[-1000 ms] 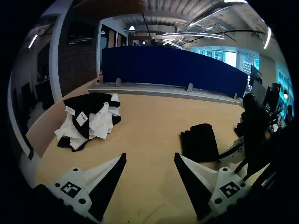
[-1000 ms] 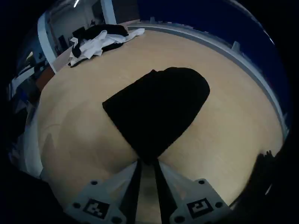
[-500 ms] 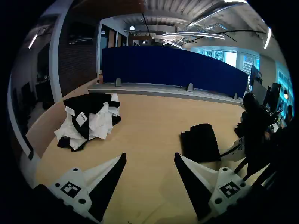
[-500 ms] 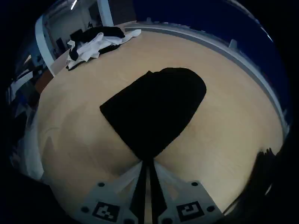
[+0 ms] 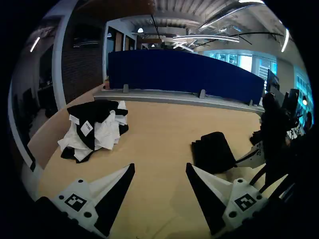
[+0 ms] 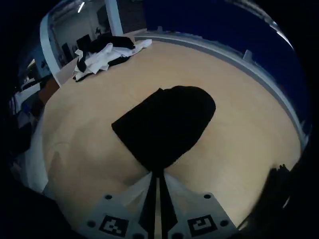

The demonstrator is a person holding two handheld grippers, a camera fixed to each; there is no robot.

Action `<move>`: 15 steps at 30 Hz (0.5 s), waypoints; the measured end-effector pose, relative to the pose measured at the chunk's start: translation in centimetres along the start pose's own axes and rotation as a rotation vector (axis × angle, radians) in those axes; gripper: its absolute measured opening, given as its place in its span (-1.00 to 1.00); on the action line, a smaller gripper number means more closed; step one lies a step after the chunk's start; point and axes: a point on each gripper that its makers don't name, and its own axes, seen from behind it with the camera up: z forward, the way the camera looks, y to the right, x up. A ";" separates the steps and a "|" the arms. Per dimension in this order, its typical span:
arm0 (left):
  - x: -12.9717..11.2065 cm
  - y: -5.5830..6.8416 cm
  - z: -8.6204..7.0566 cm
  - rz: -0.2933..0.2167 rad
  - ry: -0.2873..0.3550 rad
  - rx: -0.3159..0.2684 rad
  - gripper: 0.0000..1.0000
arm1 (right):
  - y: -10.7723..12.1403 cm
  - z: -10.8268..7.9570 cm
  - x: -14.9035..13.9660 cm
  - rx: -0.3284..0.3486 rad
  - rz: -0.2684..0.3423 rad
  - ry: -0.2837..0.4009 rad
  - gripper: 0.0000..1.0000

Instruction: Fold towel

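A folded black towel [image 6: 167, 123] lies flat on the light wooden table [image 6: 247, 131]. My right gripper [image 6: 157, 175] is shut on its near corner, fingers almost touching each other. In the left gripper view the same black towel [image 5: 211, 151] sits to the right of centre, and the right gripper [image 5: 255, 155] meets its right edge. My left gripper [image 5: 159, 165] hovers low over the bare table [image 5: 159, 119], open, with nothing between its fingers, short of the towel.
A heap of black and white towels [image 5: 95, 127] lies at the table's left side, also the heap [image 6: 105, 51] far left in the right gripper view. A blue partition [image 5: 179, 71] runs along the far edge. A person in dark clothes [image 5: 275, 131] stands at the right.
The right gripper's fingers closed from a narrow gap onto the towel's corner, then drew back a little, so the towel looks smaller. The left gripper has stayed still.
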 end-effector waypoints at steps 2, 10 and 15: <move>0.1 0.0 0.0 0.001 0.003 -0.001 0.91 | 0.0 -0.7 1.4 -0.004 -0.009 0.030 -0.91; 1.2 0.1 -0.2 0.007 0.022 -0.005 0.91 | 0.1 -4.3 7.2 -0.022 -0.064 0.141 -0.91; 2.0 0.2 -0.3 0.009 0.038 -0.010 0.91 | 0.3 -6.6 10.3 -0.033 -0.110 0.189 -0.91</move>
